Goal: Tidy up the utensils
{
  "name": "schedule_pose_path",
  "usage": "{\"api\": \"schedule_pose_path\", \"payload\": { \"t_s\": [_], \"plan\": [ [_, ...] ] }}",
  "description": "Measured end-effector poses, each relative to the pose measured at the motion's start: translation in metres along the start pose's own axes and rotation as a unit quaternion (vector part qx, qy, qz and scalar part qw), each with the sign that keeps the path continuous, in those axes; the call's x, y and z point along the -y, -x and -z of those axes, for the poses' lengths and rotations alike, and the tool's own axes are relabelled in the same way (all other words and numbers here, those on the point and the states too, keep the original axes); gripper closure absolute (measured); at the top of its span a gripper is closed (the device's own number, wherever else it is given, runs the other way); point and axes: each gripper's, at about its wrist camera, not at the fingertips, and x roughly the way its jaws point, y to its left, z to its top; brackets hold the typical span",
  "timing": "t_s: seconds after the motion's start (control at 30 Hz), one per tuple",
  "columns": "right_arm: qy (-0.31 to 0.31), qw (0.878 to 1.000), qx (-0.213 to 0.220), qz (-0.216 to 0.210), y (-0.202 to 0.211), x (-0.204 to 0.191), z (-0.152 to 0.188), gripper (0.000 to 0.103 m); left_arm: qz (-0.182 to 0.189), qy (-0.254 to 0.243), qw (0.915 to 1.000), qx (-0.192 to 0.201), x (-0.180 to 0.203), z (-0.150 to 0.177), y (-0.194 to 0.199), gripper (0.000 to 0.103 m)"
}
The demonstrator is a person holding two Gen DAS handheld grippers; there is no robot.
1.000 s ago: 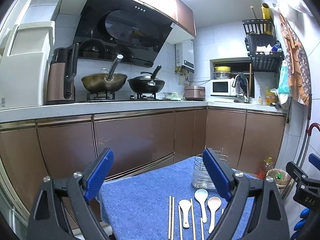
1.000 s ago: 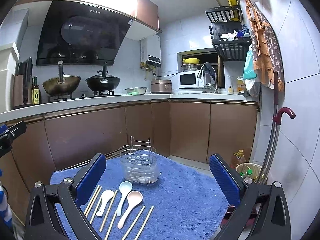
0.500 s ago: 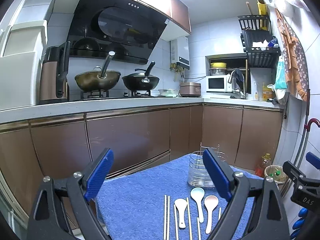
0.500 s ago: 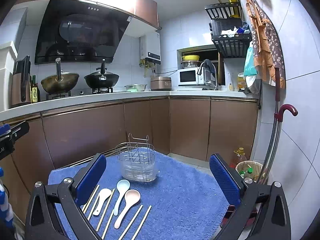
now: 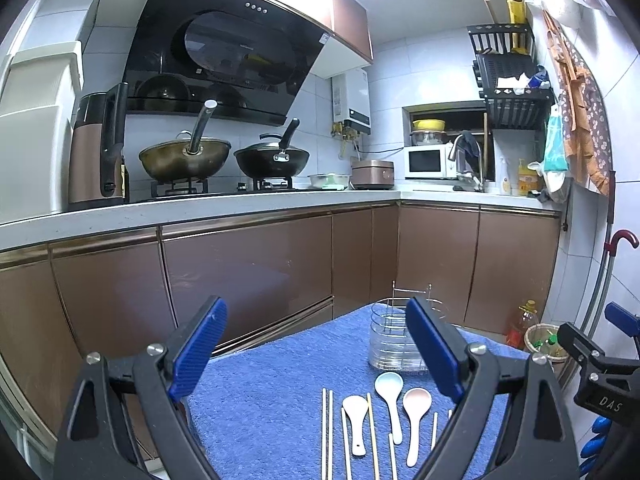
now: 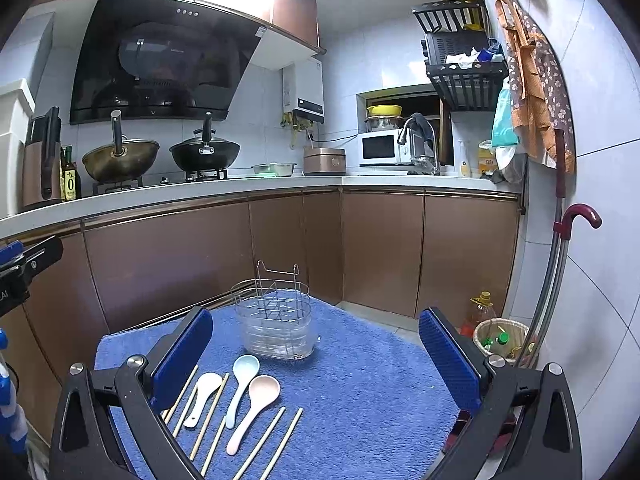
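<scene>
Three spoons lie on a blue towel (image 6: pixel 360 380): a white spoon (image 6: pixel 202 396), a light blue spoon (image 6: pixel 240 380) and a pink spoon (image 6: pixel 252 408). Several wooden chopsticks (image 6: pixel 276 440) lie among them. A wire utensil caddy (image 6: pixel 276 320) with a clear base stands upright behind them. The same shows in the left wrist view: white spoon (image 5: pixel 356 416), light blue spoon (image 5: pixel 390 396), pink spoon (image 5: pixel 415 412), chopsticks (image 5: pixel 326 432), caddy (image 5: pixel 394 340). My left gripper (image 5: pixel 316 354) and right gripper (image 6: pixel 316 356) are open, empty, above the towel's near side.
Brown kitchen cabinets (image 6: pixel 180 256) stand behind the towel-covered table. A basket with bottles (image 6: pixel 500 338) and an oil bottle (image 6: pixel 478 312) sit on the floor at right. A cane (image 6: pixel 556 260) leans on the tiled wall. Woks (image 5: pixel 184 156) sit on the stove.
Both cameras have shifted slightly, so the utensils and caddy sit a little lower and closer in view. Both grippers stay open and empty.
</scene>
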Motion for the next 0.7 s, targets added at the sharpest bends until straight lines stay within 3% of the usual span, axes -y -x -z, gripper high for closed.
{"api": "schedule_pose_path", "payload": {
  "t_s": [0.7],
  "plan": [
    [0.015,1.000,-0.007,0.000,-0.001,-0.007,0.000,0.000,0.008,0.020,0.9996,0.016,-0.011,0.003,0.005,0.013]
  ]
}}
